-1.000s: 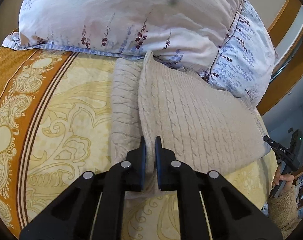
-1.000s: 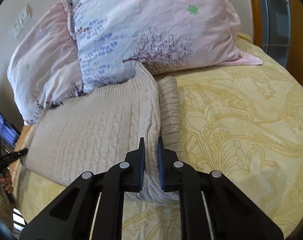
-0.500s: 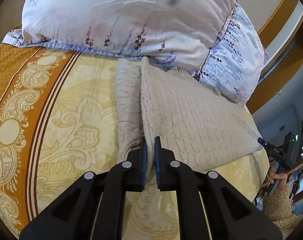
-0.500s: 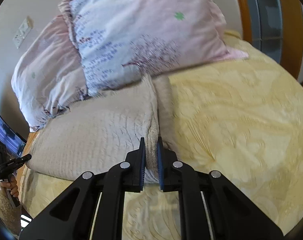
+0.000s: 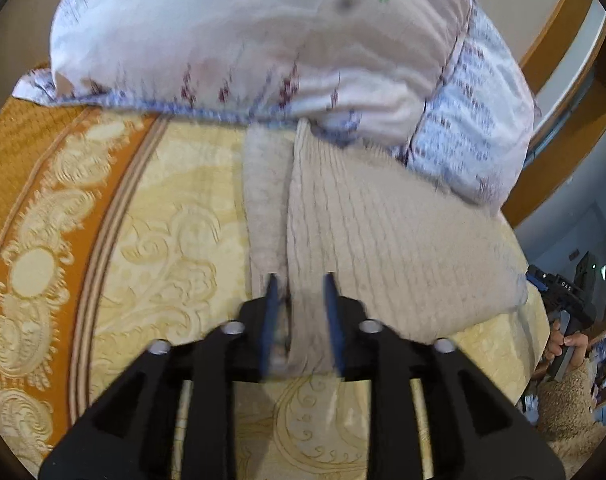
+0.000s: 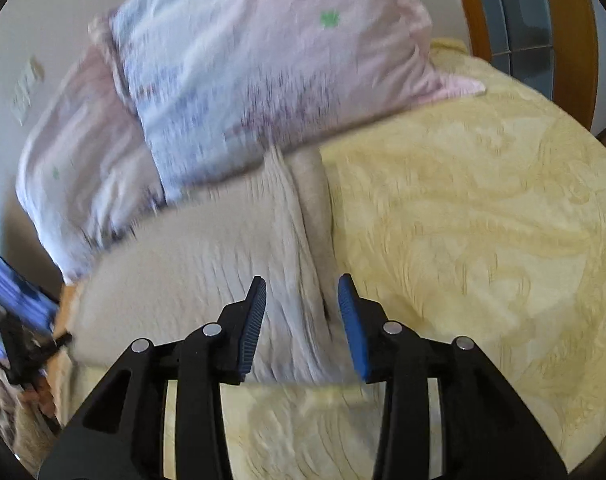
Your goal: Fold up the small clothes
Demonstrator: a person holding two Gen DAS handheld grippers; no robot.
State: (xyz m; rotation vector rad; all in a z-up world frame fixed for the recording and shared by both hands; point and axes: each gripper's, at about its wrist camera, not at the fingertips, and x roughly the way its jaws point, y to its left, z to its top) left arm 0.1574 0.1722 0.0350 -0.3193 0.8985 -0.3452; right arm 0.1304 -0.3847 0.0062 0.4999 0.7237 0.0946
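A beige cable-knit sweater [image 5: 383, 240] lies folded on the yellow patterned bedspread [image 5: 175, 240], its far end against the pillows. My left gripper [image 5: 299, 280] is open, its jaws on either side of the sweater's near folded edge, no longer pinching it. In the right wrist view the sweater [image 6: 207, 264] lies the same way, and my right gripper [image 6: 301, 284] is open wide over its near edge, holding nothing. Both views are motion-blurred.
Two floral pink-and-blue pillows [image 5: 263, 40] lie at the head of the bed, also in the right wrist view [image 6: 263, 60]. A wooden bed frame [image 6: 567, 40] runs behind. The orange border of the bedspread [image 5: 31, 168] is at left. The other hand and gripper show at the edge [image 5: 563, 320].
Both grippers were shut on the sweater's folded edge; both have now opened and let it go. The sweater rests on the bed.
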